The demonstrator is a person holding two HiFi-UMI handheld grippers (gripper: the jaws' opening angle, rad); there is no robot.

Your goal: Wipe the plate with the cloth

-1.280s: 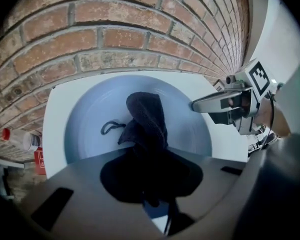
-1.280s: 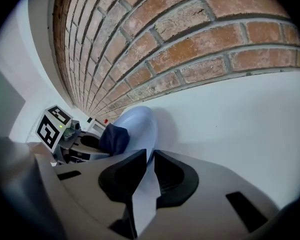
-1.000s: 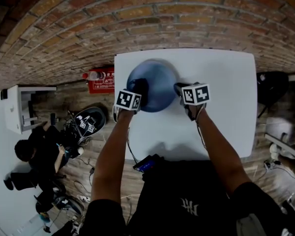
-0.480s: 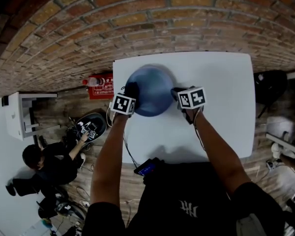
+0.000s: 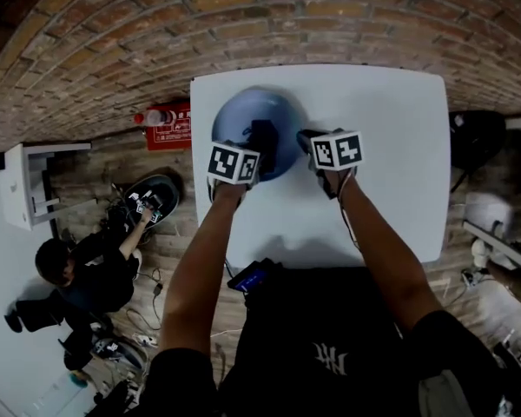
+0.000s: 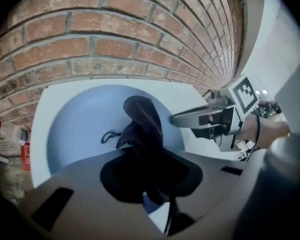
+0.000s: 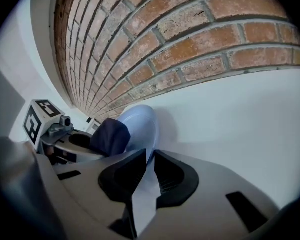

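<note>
2 handheld grippers share 1 job. The left gripper (image 6: 145, 179) is clenched on a dark cloth (image 6: 142, 121), whose bunched end sticks out ahead of its jaws over the blue plate (image 6: 75, 134), likely to rub its face. The right gripper (image 7: 147, 176) pinches the plate's rim between its jaws, seemingly to steady it. Under both jaws lies a plain white table (image 5: 391, 146); beyond the jaws rises a red brick wall (image 5: 243, 24). Well left of the left jaws, a person (image 5: 87, 281) sits on wooden floor (image 5: 104, 168).

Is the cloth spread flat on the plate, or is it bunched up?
Bunched up: the left tool pinches the dark cloth as a crumpled wad over the blue plate.
</note>
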